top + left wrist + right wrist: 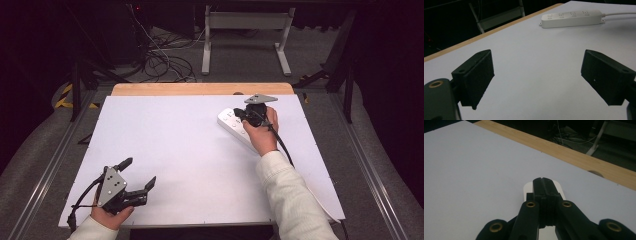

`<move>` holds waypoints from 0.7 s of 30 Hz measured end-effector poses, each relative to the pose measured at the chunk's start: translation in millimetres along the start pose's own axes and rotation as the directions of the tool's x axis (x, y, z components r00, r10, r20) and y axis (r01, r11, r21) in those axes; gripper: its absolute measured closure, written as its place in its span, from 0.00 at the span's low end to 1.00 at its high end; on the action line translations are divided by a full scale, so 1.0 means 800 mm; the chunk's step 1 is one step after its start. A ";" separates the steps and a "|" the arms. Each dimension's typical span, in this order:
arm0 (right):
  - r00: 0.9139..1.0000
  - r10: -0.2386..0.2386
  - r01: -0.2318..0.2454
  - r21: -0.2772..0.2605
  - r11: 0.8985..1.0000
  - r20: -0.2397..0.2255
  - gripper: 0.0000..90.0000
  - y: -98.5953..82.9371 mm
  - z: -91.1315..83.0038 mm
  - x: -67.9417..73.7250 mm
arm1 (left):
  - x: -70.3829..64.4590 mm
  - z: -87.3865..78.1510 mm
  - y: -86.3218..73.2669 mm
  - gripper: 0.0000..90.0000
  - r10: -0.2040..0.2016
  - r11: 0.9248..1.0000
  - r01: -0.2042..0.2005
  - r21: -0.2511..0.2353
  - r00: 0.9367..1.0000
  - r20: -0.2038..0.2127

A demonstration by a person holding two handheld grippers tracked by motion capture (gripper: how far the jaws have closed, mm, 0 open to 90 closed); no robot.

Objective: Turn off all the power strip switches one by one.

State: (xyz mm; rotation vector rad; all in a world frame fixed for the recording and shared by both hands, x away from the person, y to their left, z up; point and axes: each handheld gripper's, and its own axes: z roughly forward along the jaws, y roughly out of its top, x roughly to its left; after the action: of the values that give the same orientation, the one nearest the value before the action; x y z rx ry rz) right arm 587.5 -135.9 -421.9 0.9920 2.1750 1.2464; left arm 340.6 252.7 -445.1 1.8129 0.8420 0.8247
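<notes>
A white power strip (228, 119) lies at the far right of the white table top (190, 150), its cable (621, 13) running off to the right. My right gripper (240, 116) is over the strip's far end, jaws pressed together; in the right gripper view the shut tips (543, 181) cover the rounded end of the strip (527, 190). I cannot tell whether they touch it. My left gripper (138, 173) rests near the front left corner, wide open and holding nothing. In the left gripper view the open gripper (537, 75) faces the power strip (571, 18) far across the table.
A wooden strip (200, 89) borders the table's far edge, with a small round hole (595, 173) in it. Beyond it, loose cables (160, 60) lie on the floor beside a white table frame (245, 30). Metal rails (55, 155) run along both sides.
</notes>
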 end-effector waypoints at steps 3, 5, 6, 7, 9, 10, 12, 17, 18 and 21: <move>1.000 -0.012 0.012 -0.012 1.000 -0.008 1.00 0.002 -0.003 0.003 | 0.000 -0.001 0.001 0.13 0.011 1.000 -0.011 0.000 1.000 -0.003; 1.000 -0.016 0.016 -0.016 1.000 -0.012 1.00 0.002 -0.002 0.006 | -0.001 0.000 0.000 0.13 0.007 1.000 -0.007 -0.003 1.000 -0.003; 1.000 -0.019 0.019 -0.017 1.000 -0.015 1.00 0.003 -0.002 0.008 | -0.001 0.000 0.000 0.13 0.006 1.000 -0.006 -0.003 1.000 -0.002; 1.000 -0.021 0.021 -0.015 1.000 -0.016 1.00 0.004 -0.001 0.008 | 0.000 0.000 0.000 0.13 0.003 1.000 -0.003 0.000 1.000 0.000; 1.000 -0.021 0.021 -0.012 1.000 -0.018 1.00 0.004 0.000 0.009 | 0.000 0.000 0.000 0.13 -0.002 1.000 0.002 0.000 1.000 -0.001; 1.000 -0.021 0.021 -0.011 1.000 -0.018 1.00 0.005 0.001 0.009 | 0.001 0.000 0.000 0.13 -0.002 1.000 0.002 0.000 1.000 -0.001; 1.000 -0.017 0.017 -0.007 1.000 -0.020 1.00 0.004 0.003 0.008 | 0.001 0.000 0.000 0.13 -0.001 1.000 0.001 -0.002 1.000 -0.001; 1.000 -0.017 0.017 0.027 0.999 -0.013 1.00 0.003 0.017 0.005 | 0.001 0.000 0.000 0.13 0.000 1.000 0.000 -0.001 1.000 -0.001; 1.000 -0.018 0.018 0.034 0.999 -0.011 1.00 0.004 0.021 0.005 | 0.001 0.000 0.000 0.13 -0.001 1.000 0.001 -0.001 1.000 -0.002; 1.000 -0.008 0.008 0.038 0.999 -0.008 1.00 0.007 0.030 0.004 | 0.002 0.000 0.000 0.13 -0.003 1.000 0.003 0.001 1.000 0.001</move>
State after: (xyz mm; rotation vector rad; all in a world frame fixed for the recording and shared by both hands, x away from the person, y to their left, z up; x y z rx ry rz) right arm 603.9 -118.6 -429.5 0.9938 2.2146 1.2112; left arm 341.1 254.0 -445.2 1.8128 0.8440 0.8218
